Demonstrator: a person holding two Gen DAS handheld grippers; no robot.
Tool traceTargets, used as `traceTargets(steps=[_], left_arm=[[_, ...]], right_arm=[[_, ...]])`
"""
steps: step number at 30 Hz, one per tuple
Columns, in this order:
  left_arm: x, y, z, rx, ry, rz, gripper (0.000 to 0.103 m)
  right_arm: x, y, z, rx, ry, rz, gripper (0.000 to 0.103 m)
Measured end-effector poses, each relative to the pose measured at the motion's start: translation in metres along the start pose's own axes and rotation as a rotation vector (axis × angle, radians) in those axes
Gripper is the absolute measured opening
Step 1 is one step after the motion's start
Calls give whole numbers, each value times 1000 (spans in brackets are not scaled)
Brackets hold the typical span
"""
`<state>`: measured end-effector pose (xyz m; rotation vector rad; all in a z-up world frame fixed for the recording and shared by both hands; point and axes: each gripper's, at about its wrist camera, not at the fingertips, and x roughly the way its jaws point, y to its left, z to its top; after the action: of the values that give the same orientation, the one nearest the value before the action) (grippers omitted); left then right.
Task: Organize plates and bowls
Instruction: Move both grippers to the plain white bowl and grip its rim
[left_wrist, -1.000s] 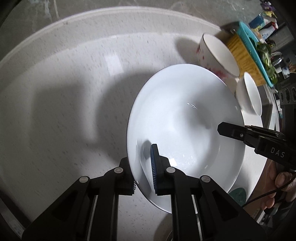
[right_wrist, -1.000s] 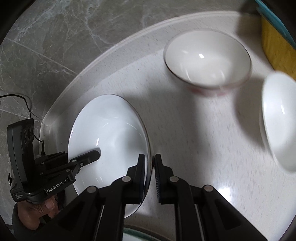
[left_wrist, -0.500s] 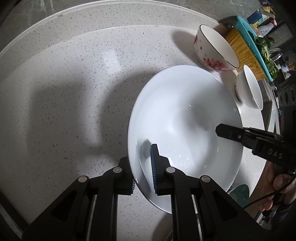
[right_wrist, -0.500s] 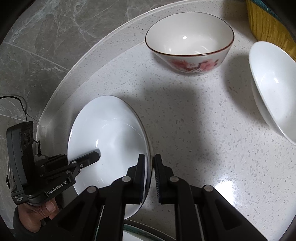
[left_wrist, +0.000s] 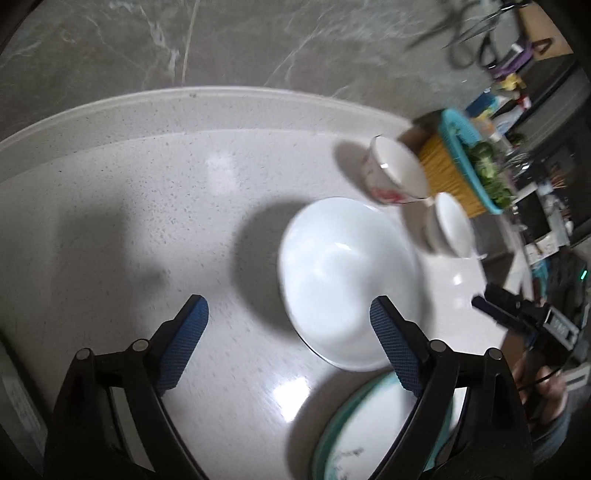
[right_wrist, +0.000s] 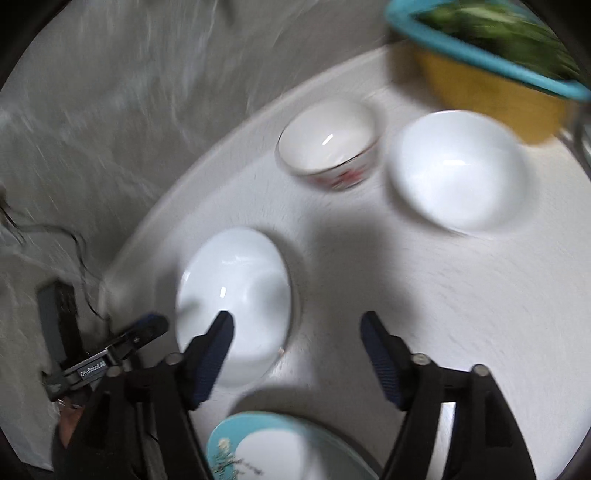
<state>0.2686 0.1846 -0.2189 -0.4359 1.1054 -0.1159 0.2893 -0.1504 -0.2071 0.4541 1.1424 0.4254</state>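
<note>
Half a second earlier both grippers pinched the rim of the wide white ceramic plate (left_wrist: 349, 280). I then logged both released: left gripper (left_wrist: 288, 325) jaws spread wide, right gripper (right_wrist: 295, 334) jaws likewise, neither touching the plate. The plate lay flat on the speckled white stone desk (left_wrist: 147, 221), near the red-flowered bowl (right_wrist: 328, 146) and small white bowl (right_wrist: 458, 170). A teal-rimmed plate (right_wrist: 236, 435) had come into view below. Frames blurred.
</note>
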Motion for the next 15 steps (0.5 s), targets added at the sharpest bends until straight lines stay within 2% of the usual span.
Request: traceTargets(steps=[3, 7, 10, 15], left_arm=[[-8, -16, -12, 11, -1, -62, 89], [-7, -60, -19, 84, 15, -140, 89], [-3, -99, -17, 126, 17, -140, 89], [22, -170, -3, 204, 26, -67, 89]], right_arm=[[-36, -36, -26, 105, -68, -20, 82], [-72, -86, -48, 251, -133, -82, 82], [-90, -104, -42, 273, -188, -108, 82], [-85, -121, 6, 196, -197, -99, 82]])
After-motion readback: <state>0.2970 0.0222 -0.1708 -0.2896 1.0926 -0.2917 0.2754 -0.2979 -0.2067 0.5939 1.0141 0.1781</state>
